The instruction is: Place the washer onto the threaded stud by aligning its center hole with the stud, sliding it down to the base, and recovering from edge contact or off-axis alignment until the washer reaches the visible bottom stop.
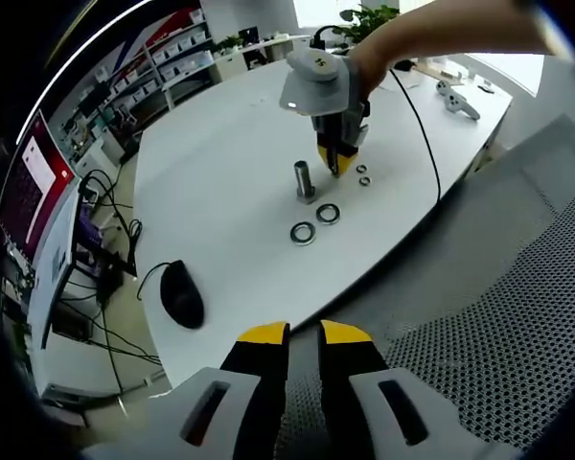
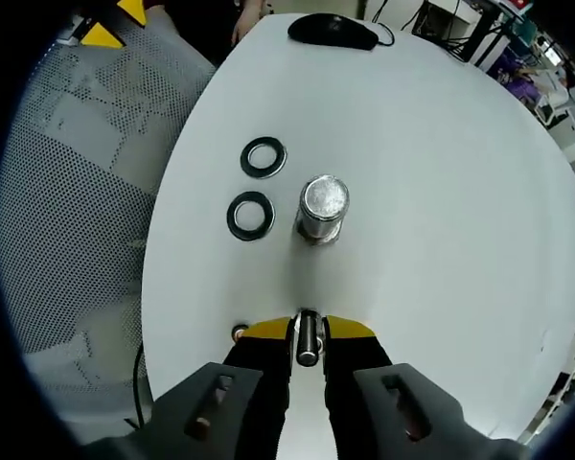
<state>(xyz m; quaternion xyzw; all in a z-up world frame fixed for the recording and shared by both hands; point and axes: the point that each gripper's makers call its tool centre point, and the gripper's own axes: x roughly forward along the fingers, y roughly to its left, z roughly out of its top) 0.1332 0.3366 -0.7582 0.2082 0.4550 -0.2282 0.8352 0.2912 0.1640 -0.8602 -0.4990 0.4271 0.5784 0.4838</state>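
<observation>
Two flat washers [image 2: 259,186] lying on the white table [image 2: 441,192], just beside the threaded stud [image 2: 321,209] on its side toward the mesh chair [image 2: 86,192]. Right tongs [image 2: 308,337] nearest to the right gripper view's camera, closed edge-on around one dark washer [image 2: 308,345], held short of the upright stud, apart from it. Beyond the stud, a black mouse [image 2: 332,32] near the table's far edge. In the left gripper view, left tongs [image 1: 304,337] almost closed, gripping nothing, well back from the stud [image 1: 305,180]. Farther on, the right tongs [image 1: 338,161] poised just beside the stud top; two small rings [image 1: 363,174] on the table close behind.
</observation>
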